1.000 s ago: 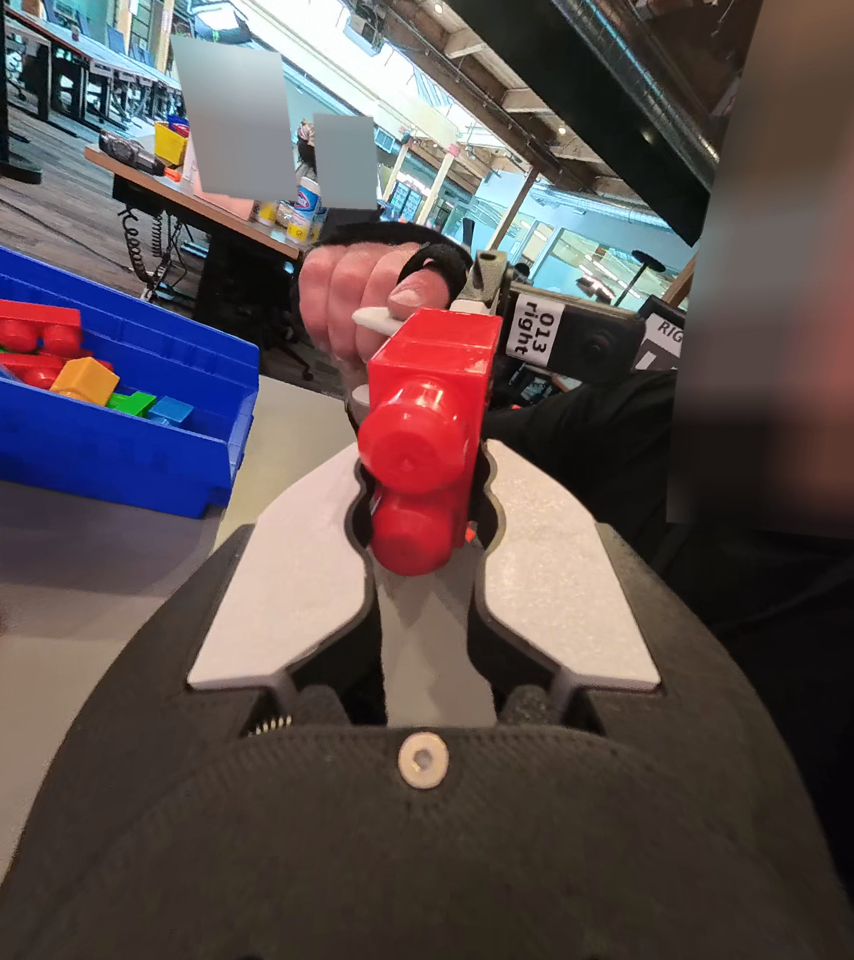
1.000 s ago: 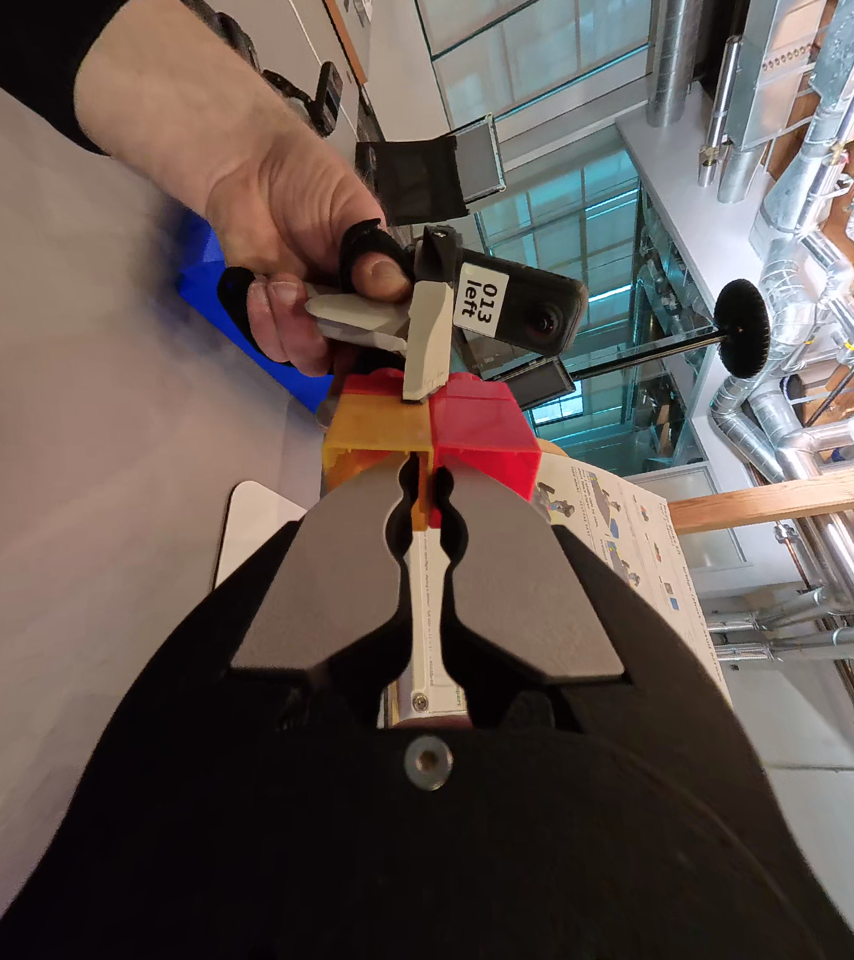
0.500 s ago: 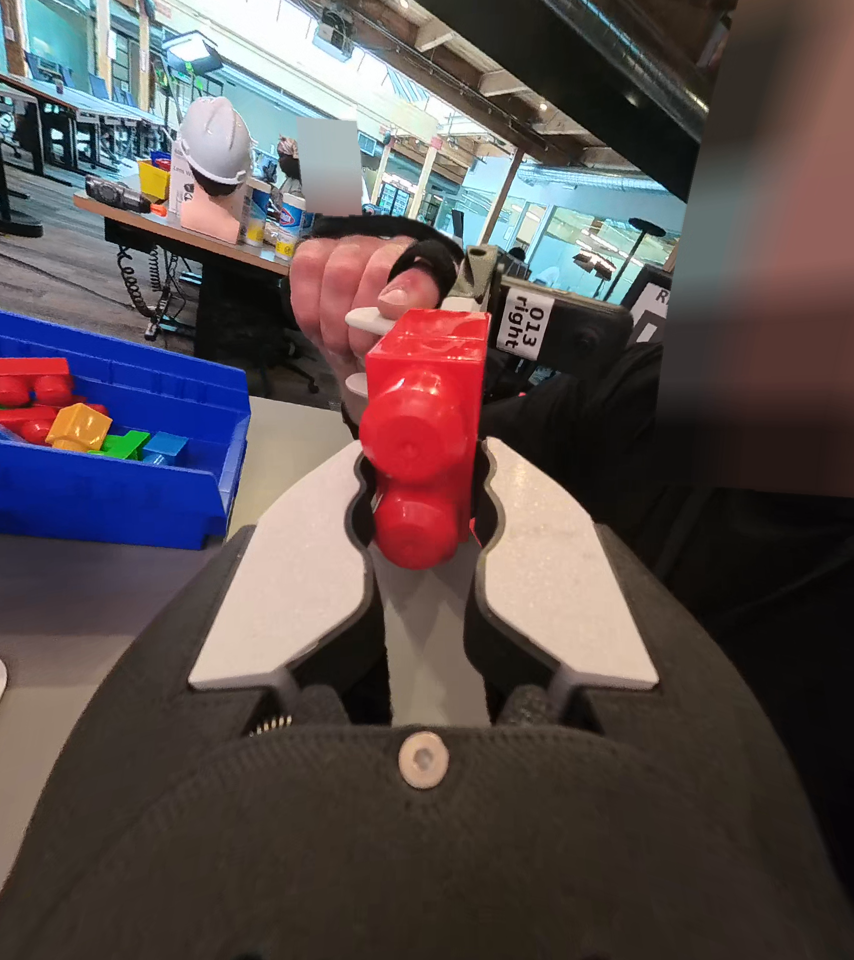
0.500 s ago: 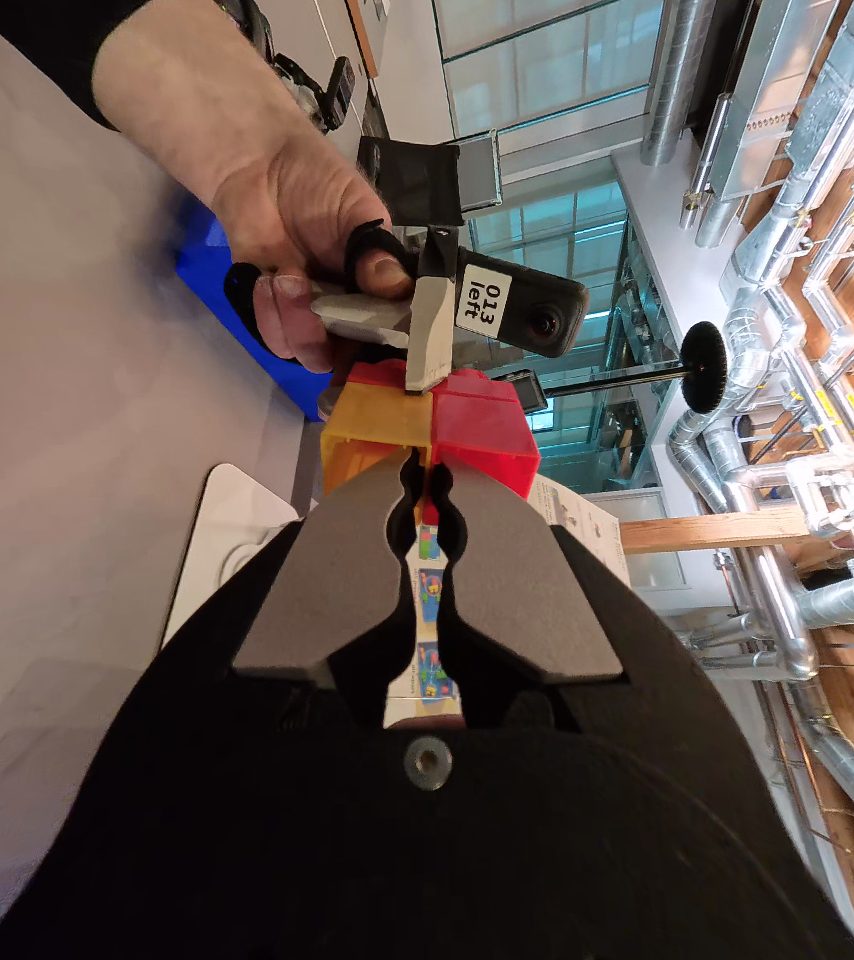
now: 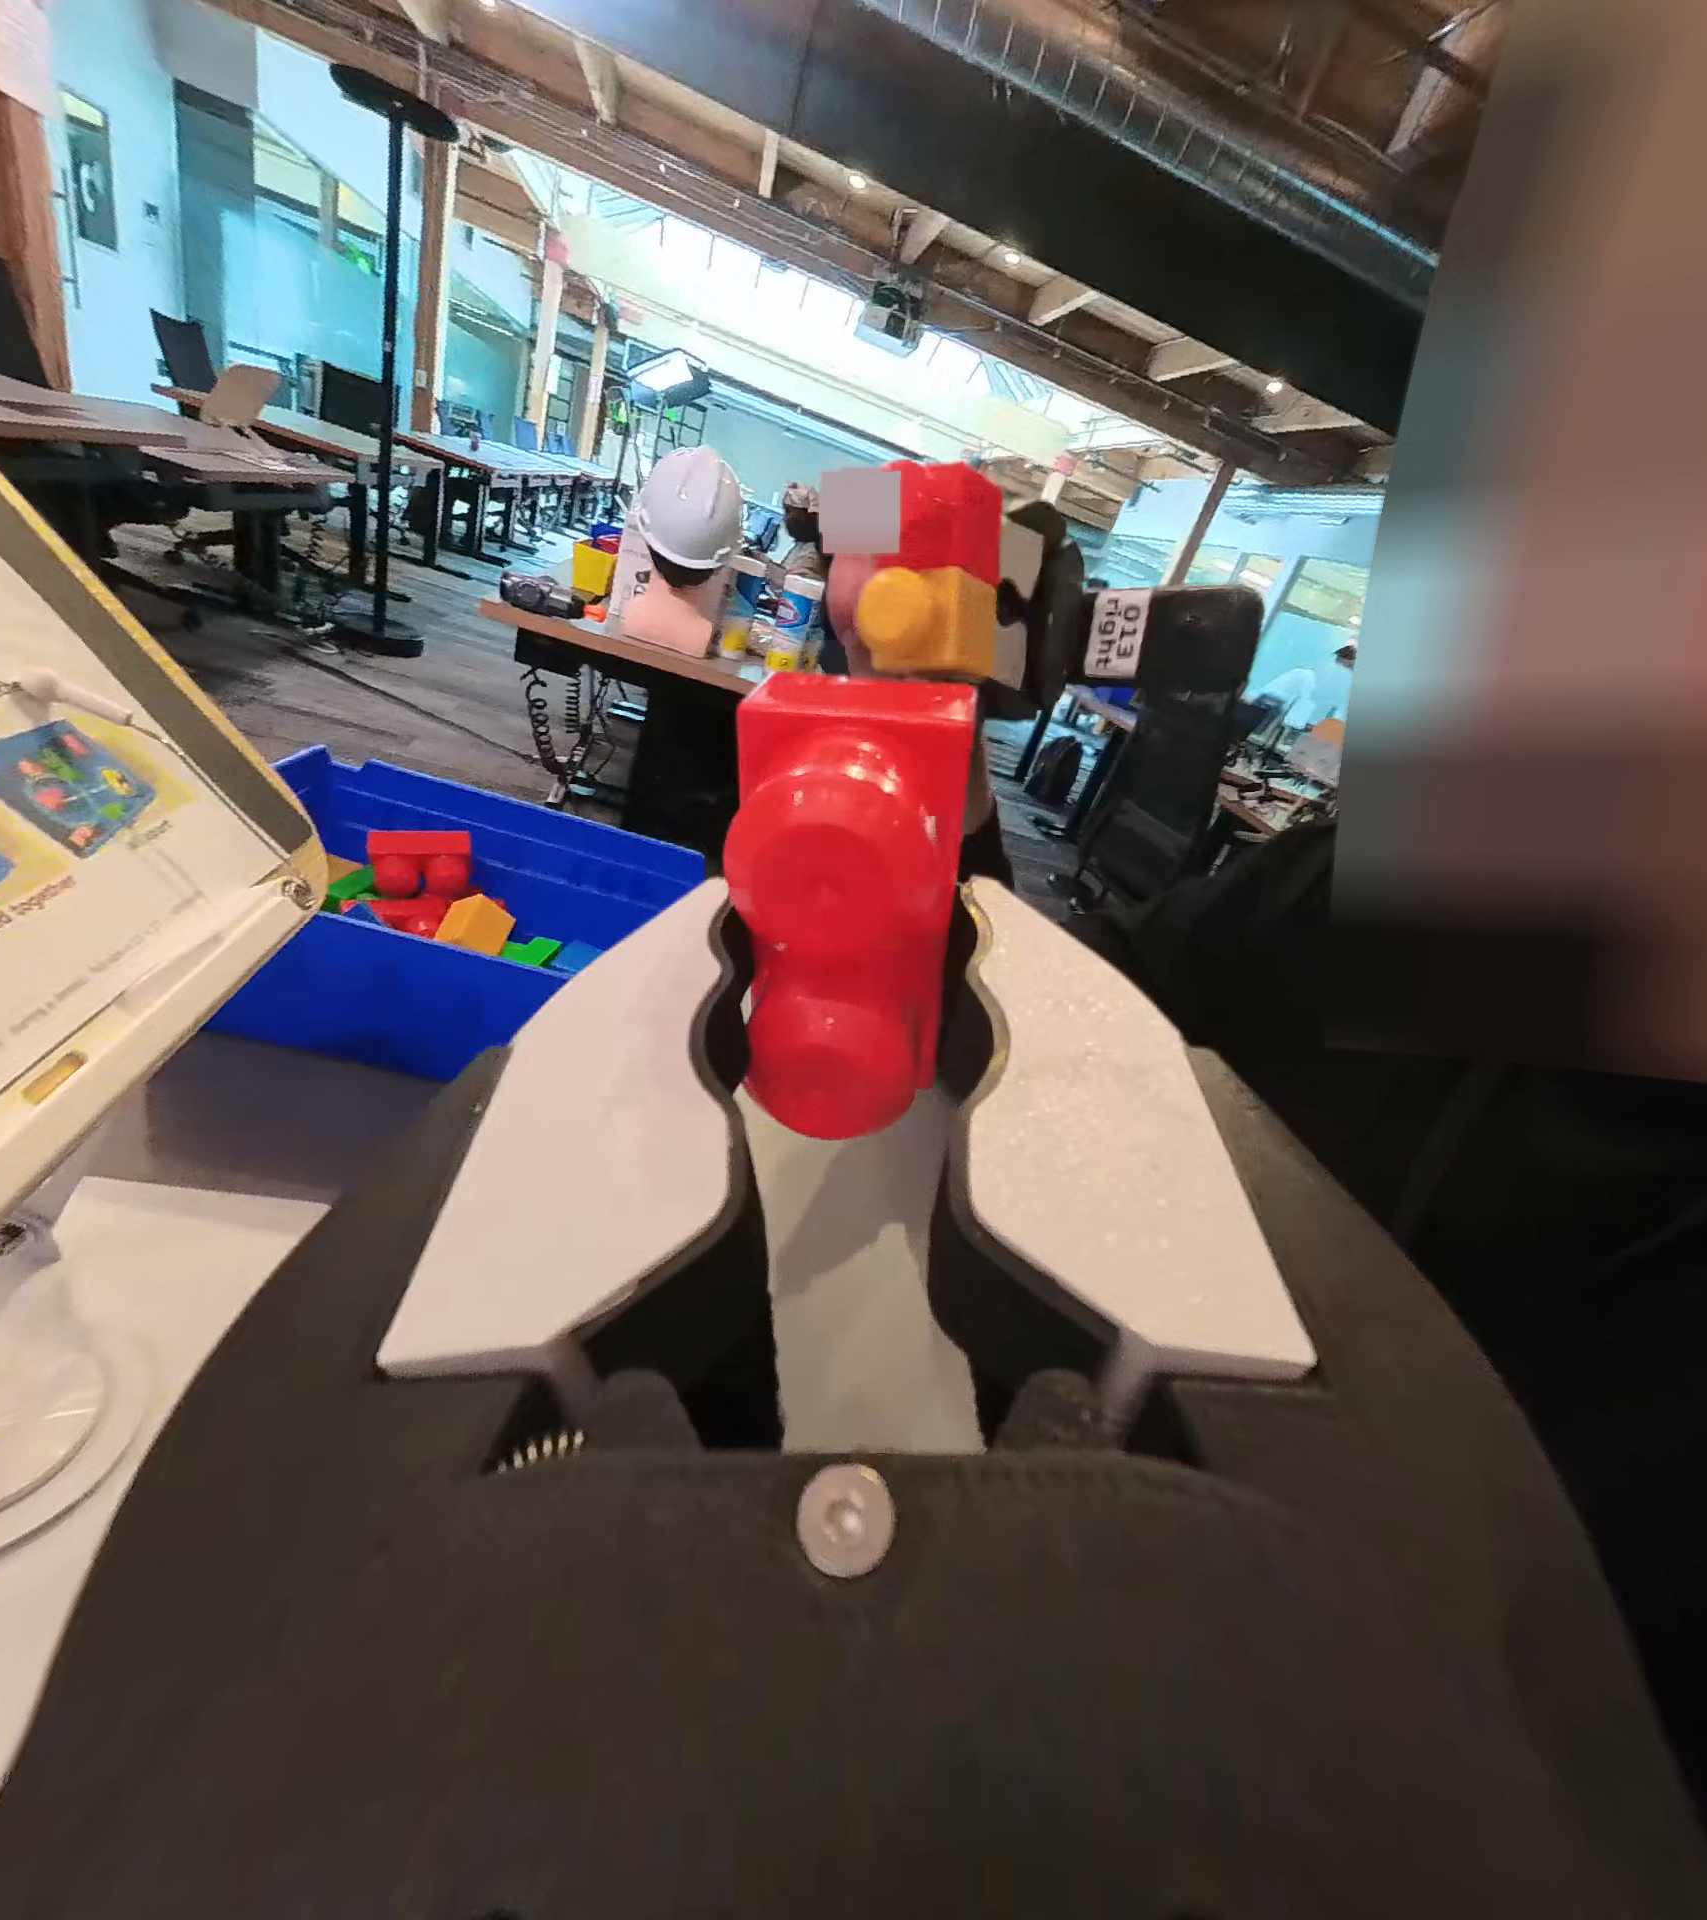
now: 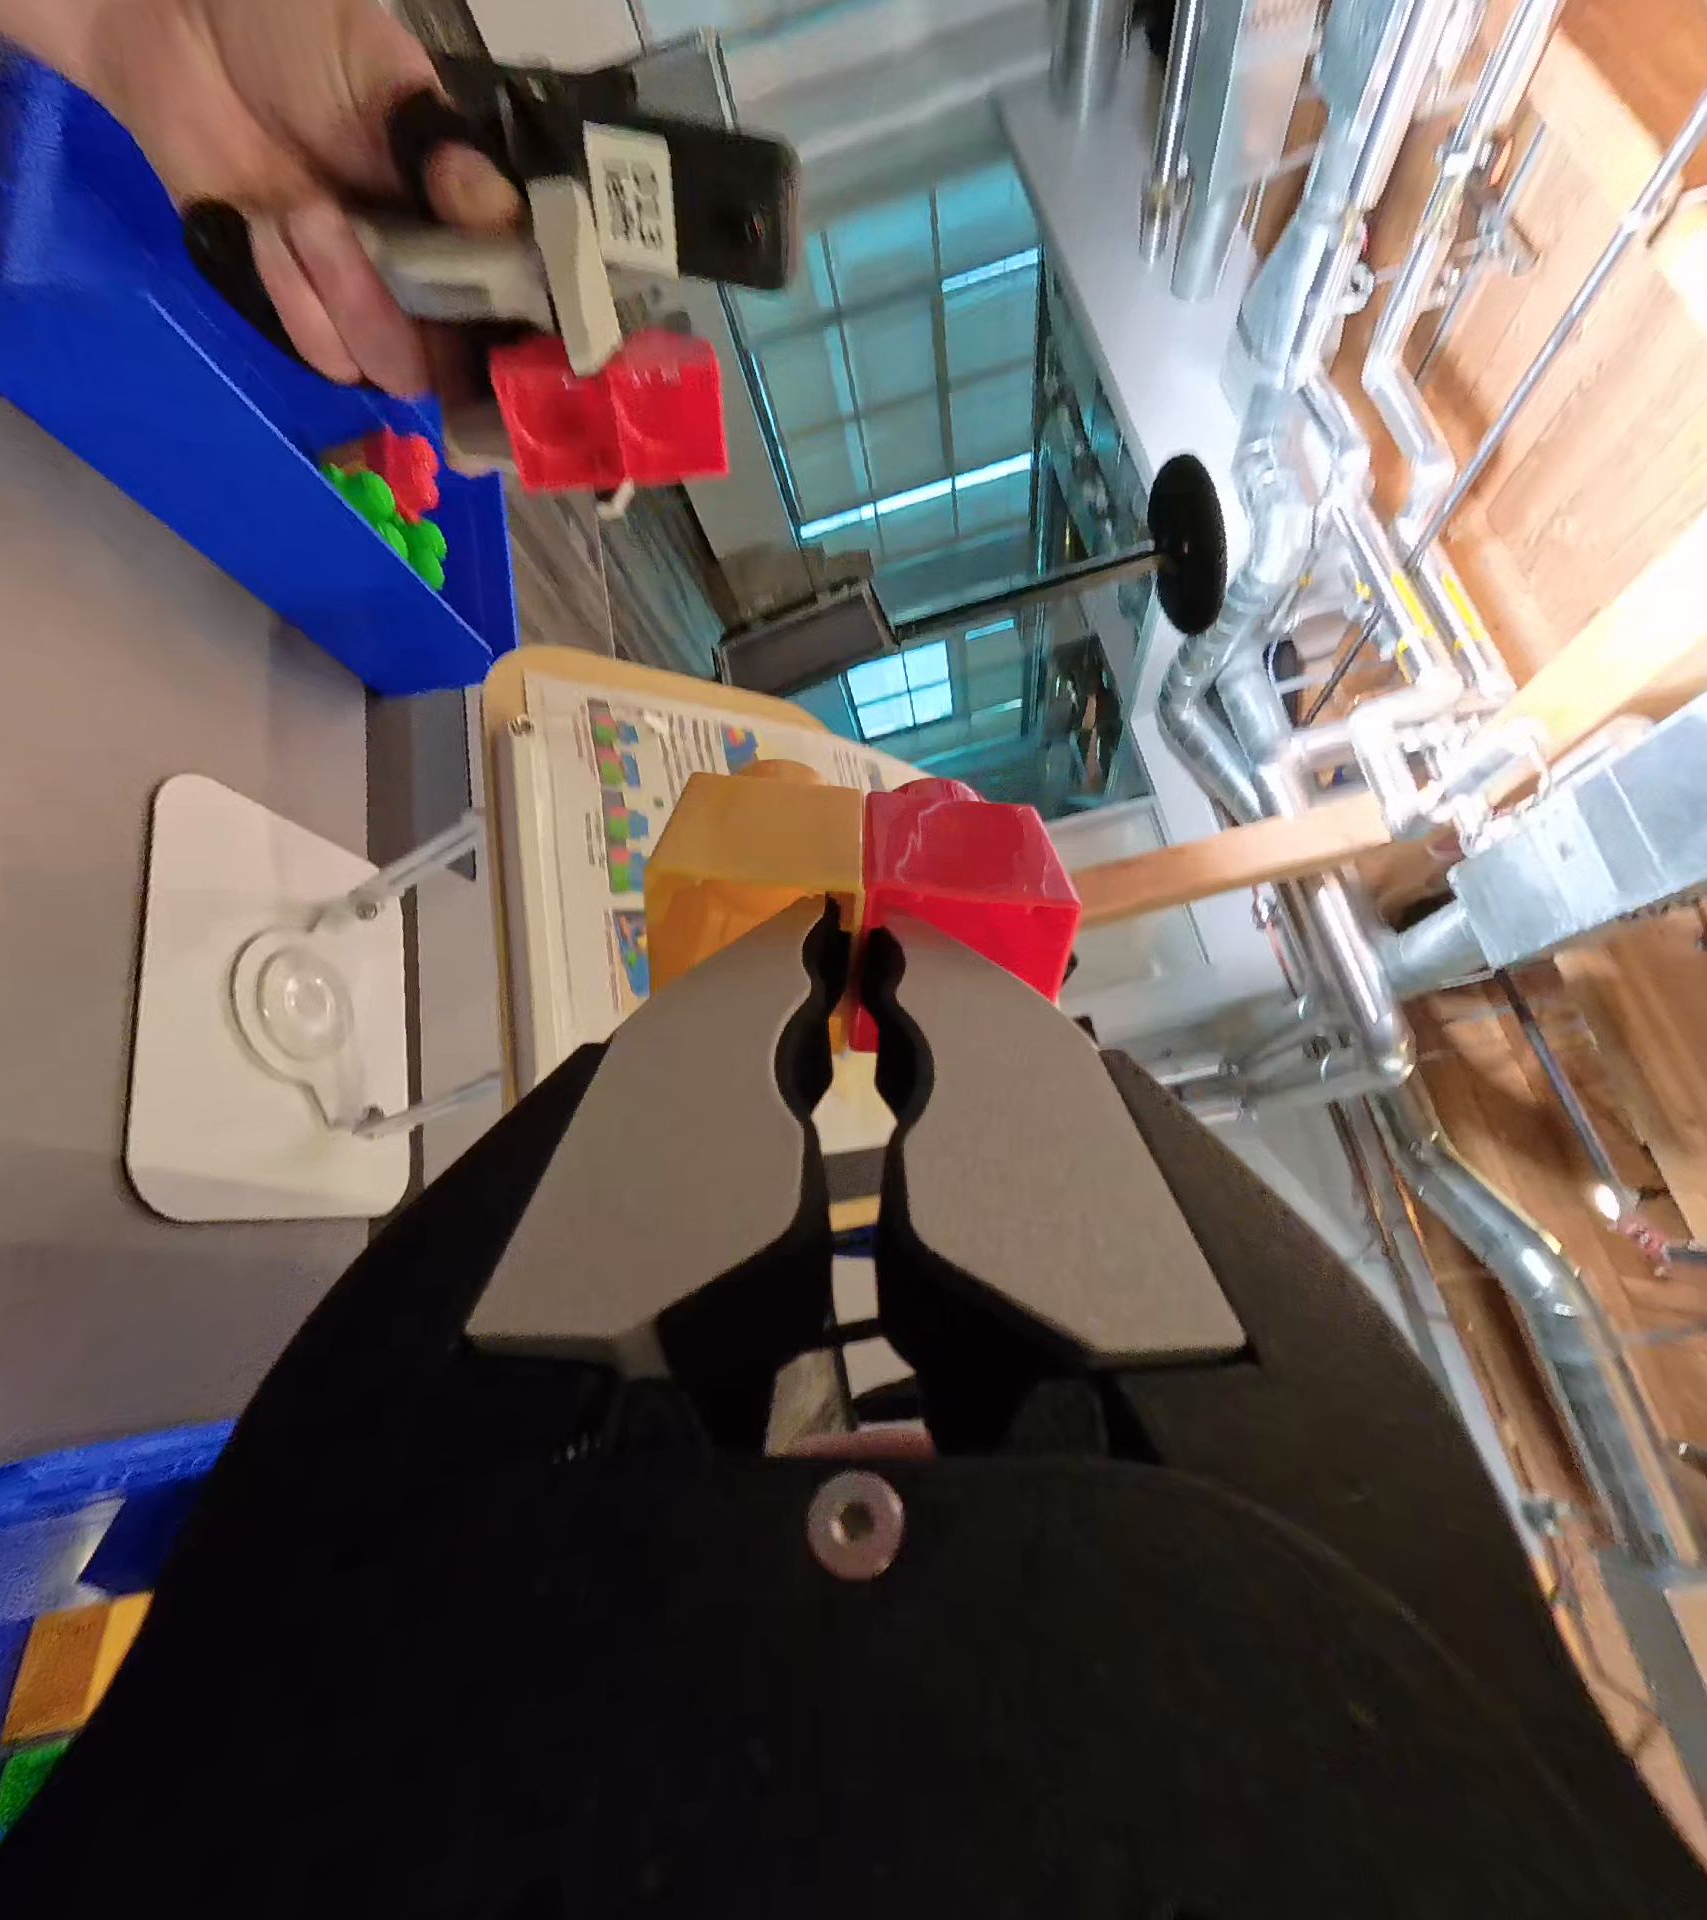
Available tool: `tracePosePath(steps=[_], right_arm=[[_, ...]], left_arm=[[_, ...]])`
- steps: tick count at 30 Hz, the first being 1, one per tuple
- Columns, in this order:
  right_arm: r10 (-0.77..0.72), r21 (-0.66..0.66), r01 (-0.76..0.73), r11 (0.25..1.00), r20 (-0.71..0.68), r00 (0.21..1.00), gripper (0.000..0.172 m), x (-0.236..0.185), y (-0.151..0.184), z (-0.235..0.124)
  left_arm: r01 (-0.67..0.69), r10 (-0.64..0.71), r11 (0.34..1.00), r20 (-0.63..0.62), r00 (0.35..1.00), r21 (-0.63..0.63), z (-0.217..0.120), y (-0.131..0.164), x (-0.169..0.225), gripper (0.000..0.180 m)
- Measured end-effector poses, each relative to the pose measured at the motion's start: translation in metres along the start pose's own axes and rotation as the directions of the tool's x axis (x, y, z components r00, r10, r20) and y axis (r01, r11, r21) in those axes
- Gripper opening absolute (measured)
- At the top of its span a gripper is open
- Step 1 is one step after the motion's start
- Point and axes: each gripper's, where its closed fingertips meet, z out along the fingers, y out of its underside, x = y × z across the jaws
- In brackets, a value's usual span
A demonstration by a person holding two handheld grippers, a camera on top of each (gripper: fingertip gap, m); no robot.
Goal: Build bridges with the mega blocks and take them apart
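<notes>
Blocks pulled apart, 1 piece in each gripper, both in the air above the bench [image 6: 49, 935]

My left gripper [image 5: 844, 935] holds the red 2-stud block [image 5: 849, 831] between its fingers, long axis upright. My right gripper [image 6: 854, 935] pinches narrowly the inner walls of the joined orange and red pair [image 6: 859, 862]. The pair is above and beyond the left fingers, clearly separated. The blue bin [image 5: 433, 977] is on the left side, nearer to my left gripper.

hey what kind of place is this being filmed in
Probably a large open-plan office or lab workspace: long rows of desks, an exposed wood-beam ceiling with metal pipes, and a studio light on a stand.
</notes>
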Motion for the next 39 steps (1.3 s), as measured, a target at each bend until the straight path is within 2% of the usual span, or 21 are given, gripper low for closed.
tracePosePath(steps=[3, 7, 10, 12, 15, 18, 19, 21, 23, 27, 29, 32, 35, 39], right_arm=[[0.017, -0.123, -0.019, 0.992, -0.01, 1.0, 0.003, 0.006, 0.033, -0.001], [0.127, -0.33, -0.108, 0.938, 0.037, 0.991, 0.004, -0.001, 0.106, -0.002], [0.228, -0.539, -0.143, 0.83, 0.096, 0.969, 0.004, -0.025, 0.176, -0.006], [0.342, -0.641, -0.168, 0.749, 0.156, 0.927, 0.004, -0.051, 0.211, -0.01], [0.48, -0.76, -0.144, 0.634, 0.24, 0.844, 0.004, -0.094, 0.247, -0.019], [0.566, -0.83, -0.134, 0.542, 0.243, 0.788, 0.004, -0.119, 0.271, -0.026], [0.602, -0.848, -0.162, 0.505, 0.212, 0.77, 0.011, -0.124, 0.278, -0.027], [0.615, -0.889, -0.172, 0.424, 0.144, 0.775, 0.05, -0.125, 0.296, -0.032], [0.624, -0.913, -0.145, 0.382, 0.139, 0.769, 0.05, -0.13, 0.303, -0.041], [0.559, -0.902, -0.163, 0.399, 0.098, 0.823, 0.045, -0.106, 0.295, -0.038], [0.512, -0.853, -0.2, 0.481, 0.089, 0.854, 0.039, -0.086, 0.271, -0.026], [0.479, -0.683, -0.296, 0.668, 0.089, 0.873, 0.028, -0.058, 0.206, 0.005], [0.448, -0.425, -0.355, 0.833, 0.139, 0.883, 0.024, -0.043, 0.125, 0.033], [0.382, -0.189, -0.348, 0.918, 0.191, 0.904, 0.019, -0.049, 0.044, 0.059]], left_arm=[[-0.022, 0.023, 1.0, 0.018, 1.0, -0.01, -0.003, -0.002, 0.003, 0.036], [-0.03, 0.03, 1.0, 0.046, 0.998, -0.006, -0.012, -0.005, -0.002, 0.036], [-0.025, 0.027, 1.0, 0.066, 0.997, -0.019, -0.014, -0.002, -0.006, 0.036], [-0.013, 0.015, 0.999, 0.068, 0.998, -0.031, -0.015, 0.001, -0.01, 0.036], [0.011, -0.009, 0.999, 0.065, 0.998, -0.032, -0.016, 0.005, -0.016, 0.036], [0.033, -0.031, 0.999, 0.066, 0.997, -0.035, -0.017, 0.009, -0.021, 0.036], [0.036, -0.034, 0.999, 0.065, 0.997, -0.04, -0.016, 0.01, -0.022, 0.036], [0.043, -0.04, 0.998, 0.065, 0.997, -0.045, -0.016, 0.012, -0.024, 0.036], [0.044, -0.041, 0.998, 0.072, 0.997, -0.054, -0.015, 0.015, -0.026, 0.036], [0.044, -0.038, 0.997, 0.077, 0.996, -0.069, -0.012, 0.018, -0.028, 0.036], [0.043, -0.036, 0.996, 0.081, 0.996, -0.08, -0.009, 0.02, -0.028, 0.036], [0.052, -0.047, 0.994, 0.058, 0.997, -0.096, -0.001, 0.025, -0.026, 0.036], [0.069, -0.066, 0.99, 0.029, 0.997, -0.12, 0.012, 0.034, -0.025, 0.036], [0.105, -0.11, 0.982, -0.021, 0.994, -0.16, 0.035, 0.051, -0.022, 0.036]])
